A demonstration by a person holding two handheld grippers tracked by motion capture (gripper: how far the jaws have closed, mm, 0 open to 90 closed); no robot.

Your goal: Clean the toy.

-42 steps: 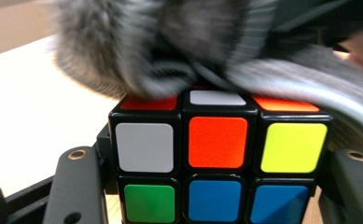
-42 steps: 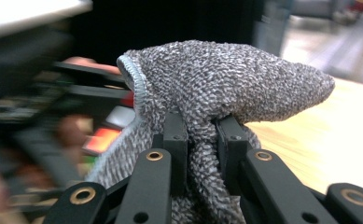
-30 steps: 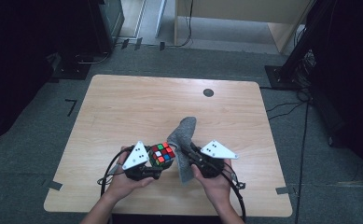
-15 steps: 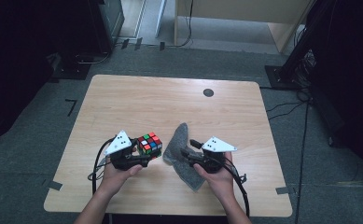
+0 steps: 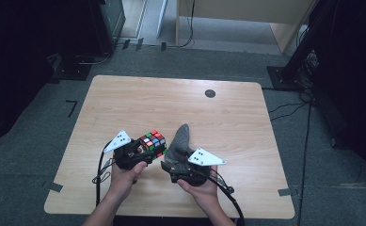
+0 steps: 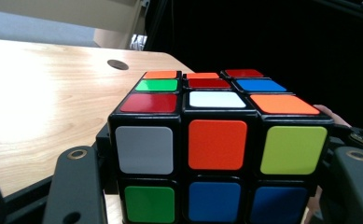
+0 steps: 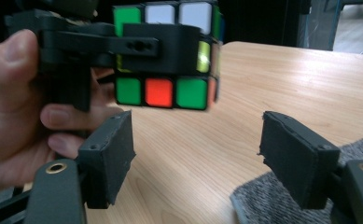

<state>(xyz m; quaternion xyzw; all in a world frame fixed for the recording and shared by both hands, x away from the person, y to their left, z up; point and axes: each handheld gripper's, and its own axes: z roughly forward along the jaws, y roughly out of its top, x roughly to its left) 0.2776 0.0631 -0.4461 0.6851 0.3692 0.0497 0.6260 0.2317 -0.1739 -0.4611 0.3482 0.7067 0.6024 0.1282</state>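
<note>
Two grippers sit low over the near half of the table [image 5: 124, 99], close to your edge. Your left gripper [image 5: 140, 149] is clenched on the Rubik's cube [image 5: 153, 142], one jaw on each of two opposite faces, and holds it clear of the wood; in the left gripper view the cube [image 6: 216, 140] sits square between the jaws, one face toward the camera and another facing up. It has no long axis; from above it is turned corner-on to the table edges, so its faces run diagonally.

Your right gripper [image 5: 167, 168] has just been opening, and its jaws stand wide apart with nothing between them. In the right gripper view the grey cloth [image 7: 282, 200] lies on the wood under and beside one jaw, released. From above, the cloth [image 5: 180, 139] runs from that gripper away from you toward the table's middle, narrowing to a blunt tip, just beside the cube.

You have open wood ahead, up to the dark round hole [image 5: 210, 93] near the far edge, and to both sides. Behind your hands only a narrow strip remains before the near edge.
</note>
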